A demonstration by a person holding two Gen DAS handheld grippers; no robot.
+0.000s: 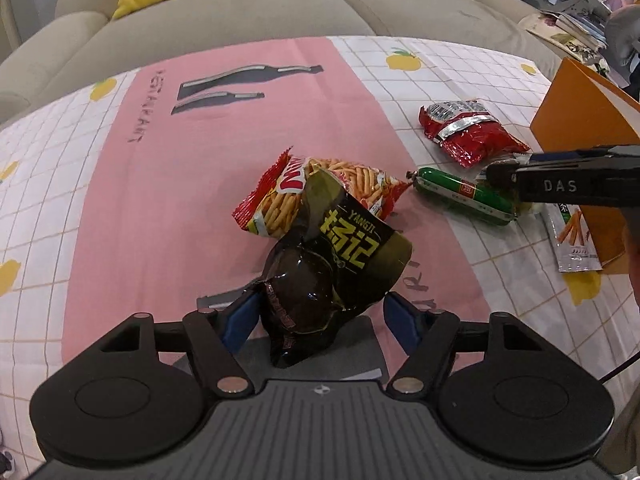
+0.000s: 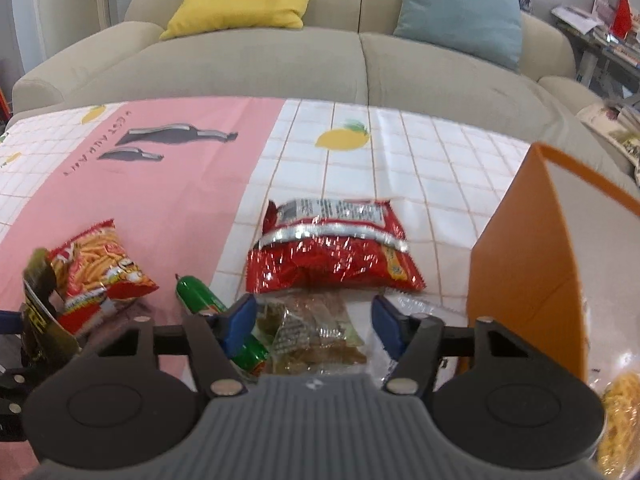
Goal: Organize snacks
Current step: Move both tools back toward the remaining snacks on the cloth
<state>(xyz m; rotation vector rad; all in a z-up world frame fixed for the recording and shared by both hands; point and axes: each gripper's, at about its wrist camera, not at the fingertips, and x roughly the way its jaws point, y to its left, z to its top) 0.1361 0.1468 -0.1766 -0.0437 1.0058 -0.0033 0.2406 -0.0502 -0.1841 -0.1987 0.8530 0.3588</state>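
Observation:
My left gripper [image 1: 322,312] is shut on a black and olive packet [image 1: 344,256], which stands tilted up between the blue pads; the same packet [image 2: 40,300] shows at the left edge of the right wrist view. Behind it lies a red bag of fries sticks [image 1: 320,188]. My right gripper [image 2: 314,324] is open and straddles a clear packet of brown snacks [image 2: 312,336]; its pads do not visibly press on it. A green sausage [image 2: 196,292] runs under its left finger. From the side, the right gripper [image 1: 496,178] sits at the sausage's [image 1: 460,194] near end.
A red foil bag [image 2: 332,256] lies just beyond the right gripper. An open orange box [image 2: 528,260] stands at the right, with a white-green stick packet [image 1: 572,240] against it. The pink and white checked tablecloth [image 1: 160,200] covers the table; a beige sofa [image 2: 280,60] stands behind.

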